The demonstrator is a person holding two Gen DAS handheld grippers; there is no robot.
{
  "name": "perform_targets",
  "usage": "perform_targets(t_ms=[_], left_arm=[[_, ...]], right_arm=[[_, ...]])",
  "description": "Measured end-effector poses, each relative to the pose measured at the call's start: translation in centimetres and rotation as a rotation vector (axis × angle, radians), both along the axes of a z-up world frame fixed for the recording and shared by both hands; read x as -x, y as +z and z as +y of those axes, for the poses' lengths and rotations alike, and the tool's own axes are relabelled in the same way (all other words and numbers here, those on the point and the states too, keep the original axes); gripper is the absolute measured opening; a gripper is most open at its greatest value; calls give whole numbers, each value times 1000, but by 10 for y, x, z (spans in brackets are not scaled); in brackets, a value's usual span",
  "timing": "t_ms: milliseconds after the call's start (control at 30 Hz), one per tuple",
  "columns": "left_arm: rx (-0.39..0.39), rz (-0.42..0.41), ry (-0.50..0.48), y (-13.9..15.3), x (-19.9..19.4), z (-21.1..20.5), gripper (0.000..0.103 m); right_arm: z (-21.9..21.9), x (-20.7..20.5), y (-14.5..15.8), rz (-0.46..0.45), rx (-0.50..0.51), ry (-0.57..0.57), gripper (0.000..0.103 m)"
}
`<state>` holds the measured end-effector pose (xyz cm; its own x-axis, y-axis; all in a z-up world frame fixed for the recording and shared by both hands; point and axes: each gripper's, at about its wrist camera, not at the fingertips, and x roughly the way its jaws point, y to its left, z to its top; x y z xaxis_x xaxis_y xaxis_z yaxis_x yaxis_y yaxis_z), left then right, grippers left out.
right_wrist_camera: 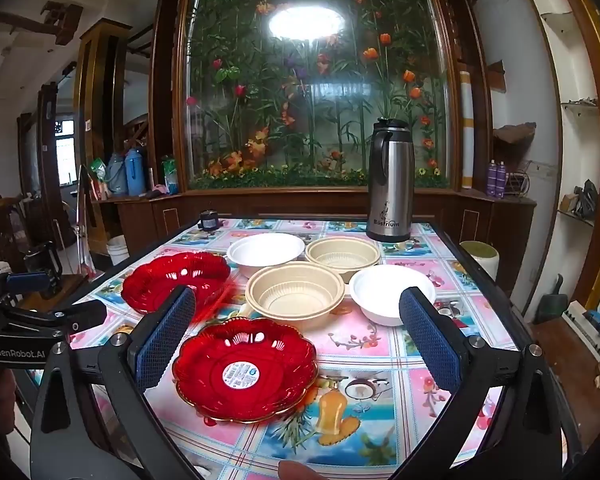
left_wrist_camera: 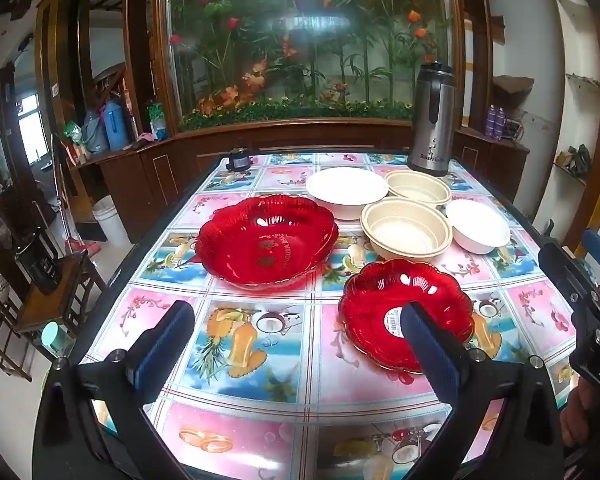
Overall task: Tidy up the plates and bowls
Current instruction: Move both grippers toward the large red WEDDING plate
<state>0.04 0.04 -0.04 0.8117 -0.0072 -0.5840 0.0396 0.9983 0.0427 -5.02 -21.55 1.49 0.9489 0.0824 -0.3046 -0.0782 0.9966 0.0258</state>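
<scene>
Both claws hang over the near end of the table with nothing between their fingers. Left claw [left_wrist_camera: 298, 330] has its blue fingers spread wide apart, and so does the right claw [right_wrist_camera: 298, 318].

Closest to them sits the small red plate [right_wrist_camera: 245, 368], flat on the table, with a round white sticker in its middle. Further back and to the left is the big red plate [left_wrist_camera: 266, 240], with gold writing inside. The two red plates are apart.

Behind the small red plate is a tan bowl [right_wrist_camera: 295, 293]. A second tan bowl [right_wrist_camera: 343, 257] sits just behind that one. A small white bowl [right_wrist_camera: 388, 290] is on the right of the tan bowls, and a wide white bowl [right_wrist_camera: 265, 252] is on their left.

At the far end stands a tall silver flask [right_wrist_camera: 389, 184]. The table [right_wrist_camera: 356, 344] has a bright cloth with fruit and flower pictures.
</scene>
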Motion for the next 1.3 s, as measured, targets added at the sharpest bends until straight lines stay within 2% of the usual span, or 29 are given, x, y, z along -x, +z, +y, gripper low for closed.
perform_targets(t_ms=[267,467,633,833,1067,1200,1300], left_arm=[[-8,13,-9,-2,1,-3,103],[-17,36,-2,-13,-2,9,103],[-2,65,32,-22,-6,24,103],[-10,67,44,-27,-7,27,103],[-22,36,82,-26,-7,40,103],[-31,27,108,-25,-9,48,103],[-10,17,126,-23,-10,59,103]], right_arm=[[0,-1,-2,-3,-2,5,103],[7,-1,-1,23,0,3,103],[-11,-8,-10,51,-51,4,103],[-12,-19,-17,117,-108,47,103],[9,-37,-22,213,-173,137,103],[28,-46,-20,223,-192,183,103],[43,-53,-18,234,-196,196,103]])
